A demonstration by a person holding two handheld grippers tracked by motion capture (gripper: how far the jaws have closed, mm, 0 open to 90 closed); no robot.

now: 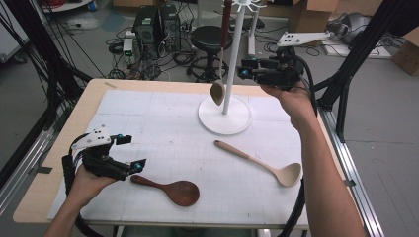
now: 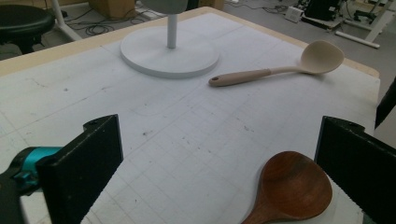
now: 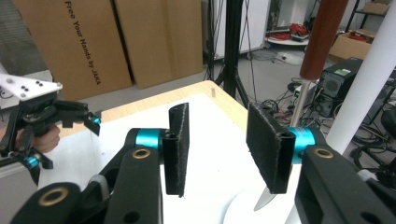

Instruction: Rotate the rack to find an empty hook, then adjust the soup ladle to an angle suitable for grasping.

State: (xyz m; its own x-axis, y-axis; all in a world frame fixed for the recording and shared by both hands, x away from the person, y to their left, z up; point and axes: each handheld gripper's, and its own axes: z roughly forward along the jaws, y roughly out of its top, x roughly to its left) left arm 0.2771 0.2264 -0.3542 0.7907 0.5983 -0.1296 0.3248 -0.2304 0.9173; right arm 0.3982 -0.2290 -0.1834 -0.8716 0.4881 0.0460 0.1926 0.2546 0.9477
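While the left gripper [image 1: 127,154] stands wide beside the wooden spoon [image 1: 170,189], rigid, light and smooth-handled, the right gripper [image 1: 243,68] is part-open, empty.

The high view looks forward and down from above my side of the bench [image 1: 123,98], taking in its whole top. The camera on my left hand-held gripper [image 1: 127,153] sits low and close over the bench, looking along its jaws across the mat to the white stand [image 2: 170,53] ahead. The camera on my right hand-held gripper [image 1: 247,69] rides higher, just beside the stand's pole [image 3: 369,88], looking level across the bench to my left hand-held gripper beyond. All three share the stand.
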